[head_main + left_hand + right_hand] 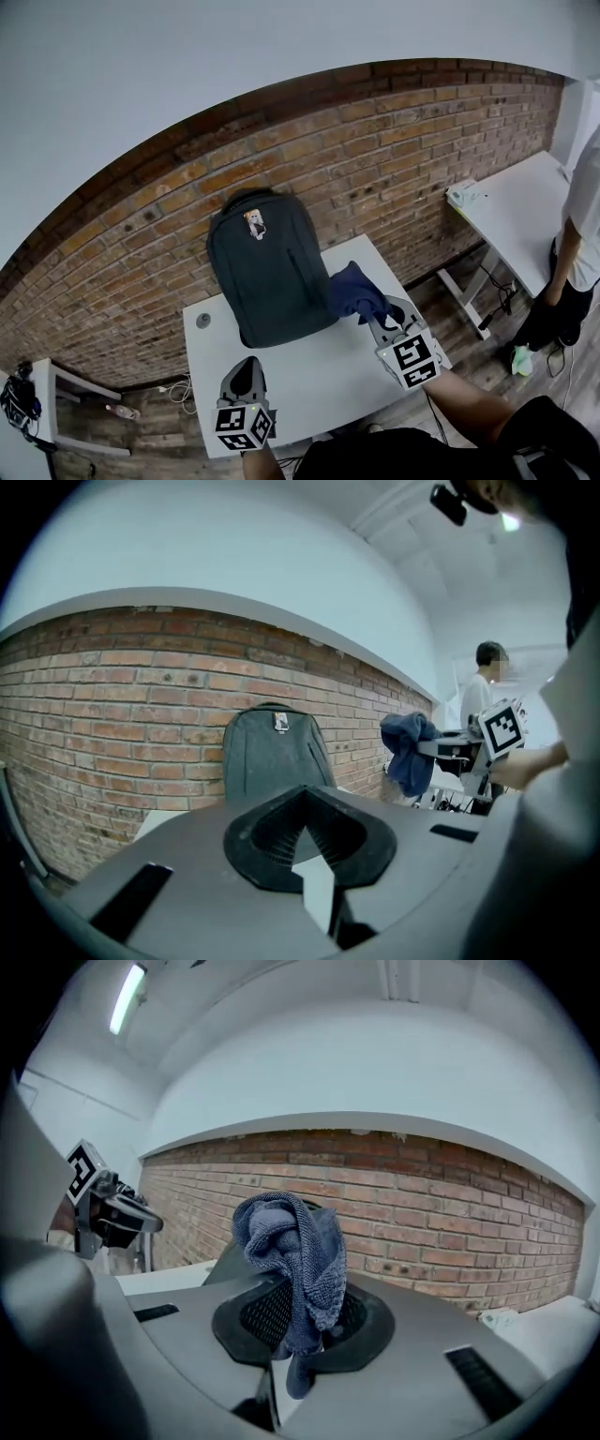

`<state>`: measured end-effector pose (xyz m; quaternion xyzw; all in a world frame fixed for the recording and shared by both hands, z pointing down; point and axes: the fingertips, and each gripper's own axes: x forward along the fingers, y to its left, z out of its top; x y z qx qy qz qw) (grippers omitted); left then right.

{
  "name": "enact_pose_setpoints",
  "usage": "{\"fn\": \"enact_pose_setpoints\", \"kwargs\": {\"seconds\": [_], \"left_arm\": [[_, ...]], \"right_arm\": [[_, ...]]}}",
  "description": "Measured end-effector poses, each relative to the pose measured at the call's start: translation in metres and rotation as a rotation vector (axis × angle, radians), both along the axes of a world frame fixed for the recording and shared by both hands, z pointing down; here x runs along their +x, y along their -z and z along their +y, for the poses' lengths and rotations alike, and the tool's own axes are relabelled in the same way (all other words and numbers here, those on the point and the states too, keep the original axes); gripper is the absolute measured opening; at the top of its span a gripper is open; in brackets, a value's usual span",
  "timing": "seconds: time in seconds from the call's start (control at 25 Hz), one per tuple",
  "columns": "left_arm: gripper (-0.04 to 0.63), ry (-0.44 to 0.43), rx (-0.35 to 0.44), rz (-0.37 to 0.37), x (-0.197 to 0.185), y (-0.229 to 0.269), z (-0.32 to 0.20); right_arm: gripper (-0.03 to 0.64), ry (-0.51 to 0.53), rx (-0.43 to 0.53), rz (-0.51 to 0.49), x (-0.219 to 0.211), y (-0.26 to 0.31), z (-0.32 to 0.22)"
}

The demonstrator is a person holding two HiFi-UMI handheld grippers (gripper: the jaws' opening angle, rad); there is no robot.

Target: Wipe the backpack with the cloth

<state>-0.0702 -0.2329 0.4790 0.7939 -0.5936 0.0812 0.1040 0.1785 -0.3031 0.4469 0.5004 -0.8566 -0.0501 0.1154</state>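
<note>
brick wall (141,244) fills the background, with a white table (319,375) set against it at lower centre of the head view. the backpack (270,277), dark grey, stands on the far part of that table, upright, its back apparently resting on the brick. its long axis runs up the frame from table to wall, top handle uppermost. a small tag (255,223) hangs near its top. the front panel faces the person and is unobstructed.

the cloth (354,292), dark blue and bunched, sits just right of the backpack's lower half in the head view. whether it touches the fabric cannot be settled. the right gripper (382,317) has its jaws clamped on the cloth, and the right gripper view shows the bundle standing up from between them with a tail hanging below. the backpack lies left of this gripper and slightly up the frame.

the left gripper (246,373) sits at lower centre left, well short of the backpack, jaws closed tip to tip on nothing.

judgement: the right gripper is the nearer one and carries the cloth, so the coming move is a short travel leftward onto the front panel, then strokes along the long axis. wiping is not yet under way. risk: the bag is free-standing and may slide or tip under pressure.

outlying items: a small grey disc (203,321) left of the backpack, a second white table (525,216) at right, and a person (574,253) beside it.
</note>
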Motion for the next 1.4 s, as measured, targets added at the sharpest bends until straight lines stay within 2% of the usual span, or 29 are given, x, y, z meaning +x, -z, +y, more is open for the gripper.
{"fn": "enact_pose_setpoints", "kwargs": {"seconds": [0.24,0.48,0.64,0.92,1.2,1.4], "left_arm": [[-0.011,-0.021,-0.038,-0.019,0.023,-0.008,0.017],[-0.011,-0.039,-0.051,-0.016,0.027,-0.008,0.022],[-0.011,-0.049,-0.053,-0.048,0.026,-0.007,0.037],[-0.011,-0.061,-0.061,-0.05,0.017,-0.015,0.087],[-0.009,-0.068,-0.029,-0.026,0.005,-0.015,0.14],[-0.011,-0.08,-0.048,-0.014,0.01,-0.031,0.185]], "right_arm": [[0.037,0.034,-0.019,0.065,0.007,-0.023,0.022],[0.037,0.043,-0.058,0.016,0.015,-0.031,0.037],[0.037,0.036,-0.049,0.007,0.017,-0.028,0.049],[0.037,0.047,-0.021,0.0,-0.003,-0.019,0.097],[0.037,-0.004,-0.035,0.0,0.001,-0.018,0.154],[0.037,-0.026,-0.044,-0.013,0.007,-0.019,0.204]]}}
